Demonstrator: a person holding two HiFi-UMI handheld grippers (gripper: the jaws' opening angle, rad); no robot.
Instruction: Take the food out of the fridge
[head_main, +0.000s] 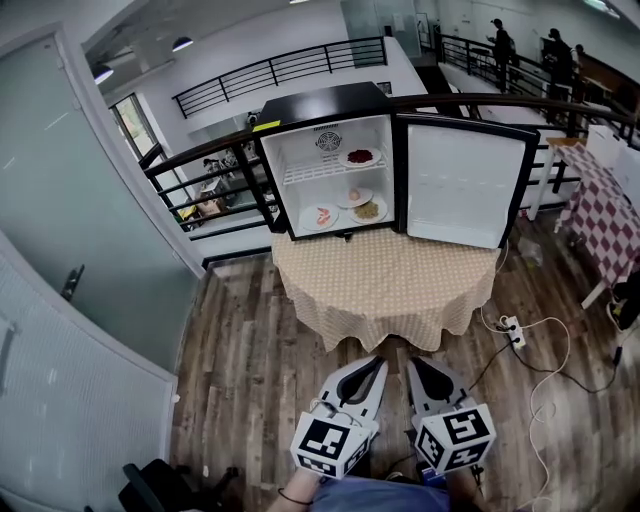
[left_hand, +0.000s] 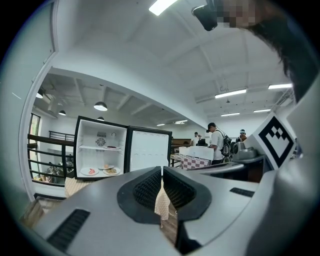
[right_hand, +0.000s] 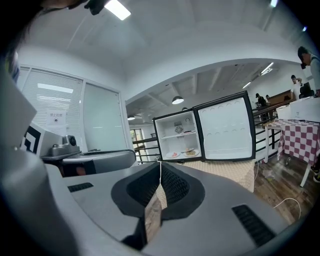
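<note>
A small black fridge (head_main: 325, 105) stands on a round table with a beige cloth (head_main: 385, 285), its door (head_main: 462, 183) swung open to the right. A plate of red food (head_main: 360, 157) sits on the upper shelf. On the fridge floor lie three plates of food (head_main: 322, 216) (head_main: 353, 196) (head_main: 369, 210). My left gripper (head_main: 380, 361) and right gripper (head_main: 412, 362) are side by side low in the head view, short of the table, both shut and empty. The fridge (left_hand: 102, 150) (right_hand: 177, 136) shows far ahead in the left gripper view and the right gripper view.
A glass wall (head_main: 70, 200) runs along the left and a black railing (head_main: 210, 160) passes behind the fridge. A checkered table (head_main: 605, 220) stands at right. A power strip with white cables (head_main: 515, 330) lies on the wood floor. People stand far back (head_main: 500, 40).
</note>
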